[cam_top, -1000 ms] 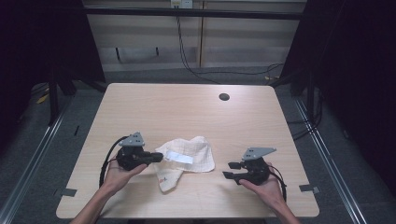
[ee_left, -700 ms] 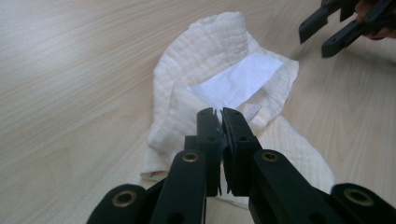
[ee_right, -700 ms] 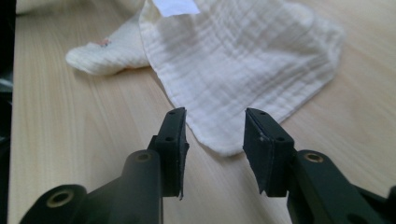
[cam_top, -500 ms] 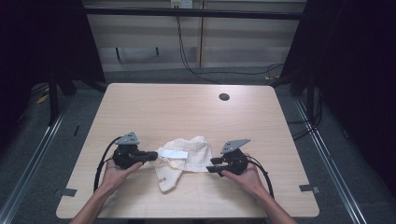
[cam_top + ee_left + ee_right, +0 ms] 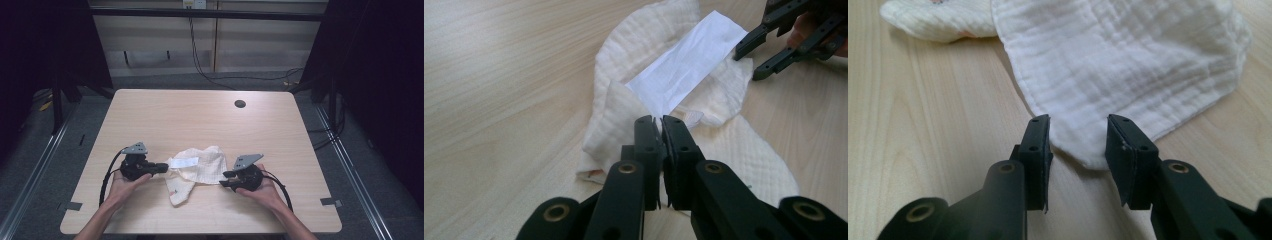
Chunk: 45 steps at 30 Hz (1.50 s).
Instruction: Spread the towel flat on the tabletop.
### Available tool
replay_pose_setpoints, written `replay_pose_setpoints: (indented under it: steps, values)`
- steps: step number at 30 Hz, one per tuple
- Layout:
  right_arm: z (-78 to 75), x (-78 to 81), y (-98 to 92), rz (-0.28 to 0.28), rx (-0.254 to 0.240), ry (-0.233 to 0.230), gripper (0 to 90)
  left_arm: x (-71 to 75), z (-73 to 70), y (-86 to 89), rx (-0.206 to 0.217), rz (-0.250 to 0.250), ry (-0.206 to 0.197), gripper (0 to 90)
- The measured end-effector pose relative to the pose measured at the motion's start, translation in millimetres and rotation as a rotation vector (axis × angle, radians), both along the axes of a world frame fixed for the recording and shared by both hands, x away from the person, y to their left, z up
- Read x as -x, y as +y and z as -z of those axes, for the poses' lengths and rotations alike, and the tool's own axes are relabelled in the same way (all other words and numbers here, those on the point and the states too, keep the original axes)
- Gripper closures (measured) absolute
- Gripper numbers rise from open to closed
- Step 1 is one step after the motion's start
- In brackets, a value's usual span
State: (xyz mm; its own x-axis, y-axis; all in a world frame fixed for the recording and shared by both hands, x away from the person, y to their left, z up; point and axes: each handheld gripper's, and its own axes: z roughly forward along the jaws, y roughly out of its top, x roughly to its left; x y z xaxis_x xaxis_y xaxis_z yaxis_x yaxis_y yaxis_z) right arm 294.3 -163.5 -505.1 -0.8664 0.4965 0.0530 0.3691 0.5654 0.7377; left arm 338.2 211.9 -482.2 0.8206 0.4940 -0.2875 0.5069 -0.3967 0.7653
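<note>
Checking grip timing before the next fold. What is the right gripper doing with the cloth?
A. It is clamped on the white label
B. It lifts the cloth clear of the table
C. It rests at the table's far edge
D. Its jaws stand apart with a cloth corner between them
D: in the right gripper view the right gripper has its jaws apart, closing in, with a corner of the cloth between them, unpinched.

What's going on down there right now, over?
Left tongs shut on cloth. Right tongs closing around cloth corner, not yet pinching. Table unobstructed.

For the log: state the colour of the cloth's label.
White label, on the cream cloth; left gripper view.
</note>
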Motion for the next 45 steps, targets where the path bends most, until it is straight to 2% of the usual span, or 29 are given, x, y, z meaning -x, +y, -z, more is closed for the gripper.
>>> replay_pose_setpoints:
  steps: [1,4,5,6,7,9,12,13,16,17,19,20,21,23,25,28,29,30,31,32,33,34,35,37,40,42,44,45]
  values:
    - [-0.6,1.6,2.3,0.007,0.017,-0.017,63.6,0.4,0.1,0.9,0.021,-0.001,0.008,86.2]
    - [-0.7,3.5,3.5,0.017,0.027,-0.027,66.2,0.5,-0.6,2.4,0.022,0.0,0.002,86.2]
    - [-0.8,3.8,2.9,0.034,0.029,-0.03,73.6,0.7,-0.9,2.9,0.024,-0.004,0.003,86.3]
    - [-0.8,3.8,2.9,0.034,0.029,-0.03,73.6,0.7,-0.9,2.9,0.024,-0.004,0.003,86.3]
    - [-0.4,2.9,1.7,0.054,0.021,-0.027,79.8,0.9,-1.3,2.9,0.026,-0.001,-0.001,86.3]
    - [-0.3,0.6,0.0,0.076,0.004,0.0,82.5,1.4,-2.5,3.3,0.029,-0.001,-0.007,86.2]
    - [-0.9,-1.2,-1.5,0.083,0.001,0.016,85.5,2.0,-4.5,4.2,0.036,-0.002,-0.013,85.9]
    - [-2.2,-1.3,-3.7,0.082,-0.008,0.035,87.1,2.2,-5.5,5.4,0.041,-0.004,-0.016,85.9]
    - [-5.6,-0.1,-6.1,0.081,-0.031,0.045,87.6,2.2,-6.6,6.6,0.046,-0.012,-0.022,86.1]
    - [-12.1,1.1,-8.4,0.087,-0.06,0.036,87.8,2.0,-8.9,7.7,0.054,-0.017,-0.029,86.1]
    - [-21.7,1.1,-12.4,0.112,-0.07,0.029,87.8,2.9,-11.3,7.0,0.061,-0.022,-0.031,86.2]
    - [-21.7,1.1,-12.4,0.112,-0.07,0.029,87.8,2.9,-11.3,7.0,0.061,-0.022,-0.031,86.2]
    - [-32.5,-1.0,-19.2,0.148,-0.13,0.025,87.9,6.6,-15.4,4.2,0.061,-0.017,-0.043,86.1]
    - [-36.4,-1.7,-21.6,0.157,-0.146,0.025,88.0,9.4,-19.6,0.4,0.06,-0.008,-0.054,86.1]
    - [-49.6,-4.4,-30.0,0.177,-0.179,0.006,88.1,10.5,-31.0,-6.8,0.088,0.007,-0.082,86.2]
    - [-55.7,-5.8,-33.7,0.182,-0.206,0.001,88.1,9.9,-37.6,-7.9,0.096,0.009,-0.095,86.3]
    - [-63.9,-7.6,-38.2,0.182,-0.235,-0.006,88.1,9.8,-40.9,-7.3,0.097,0.009,-0.102,86.4]
    - [-63.9,-7.6,-38.2,0.182,-0.235,-0.006,88.1,9.7,-43.8,-6.0,0.102,0.007,-0.111,86.4]
    - [-74.1,-9.4,-42.7,0.192,-0.25,-0.024,88.1,10.0,-48.9,-2.6,0.104,-0.006,-0.122,86.5]
    - [-74.1,-9.4,-42.7,0.192,-0.25,-0.024,88.1,10.0,-48.9,-2.6,0.104,-0.006,-0.122,86.5]
    - [-87.3,-10.8,-47.9,0.2,-0.267,-0.045,88.1,9.6,-51.5,0.0,0.104,-0.015,-0.13,86.5]
    - [-87.3,-10.8,-47.9,0.2,-0.267,-0.045,88.1,9.9,-53.1,1.5,0.104,-0.02,-0.13,86.5]
    - [-97.8,-10.5,-51.6,0.21,-0.276,-0.063,88.1,12.3,-57.2,3.1,0.104,-0.016,-0.144,86.4]
    - [-102.0,-9.9,-53.0,0.212,-0.275,-0.069,88.1,13.9,-60.1,4.0,0.101,-0.014,-0.156,86.4]
    - [-121.0,-5.6,-60.3,0.227,-0.285,-0.1,88.1,13.3,-64.6,6.3,0.11,-0.019,-0.165,86.4]
    - [-124.3,-4.7,-61.9,0.228,-0.287,-0.102,88.1,13.3,-68.2,7.7,0.121,-0.022,-0.169,86.5]
    - [-133.6,-0.4,-64.4,0.224,-0.291,-0.109,88.1,14.8,-75.4,8.6,0.129,-0.02,-0.185,86.5]
    - [-137.1,1.6,-65.0,0.223,-0.289,-0.115,88.1,20.1,-84.5,7.3,0.139,-0.01,-0.204,86.5]
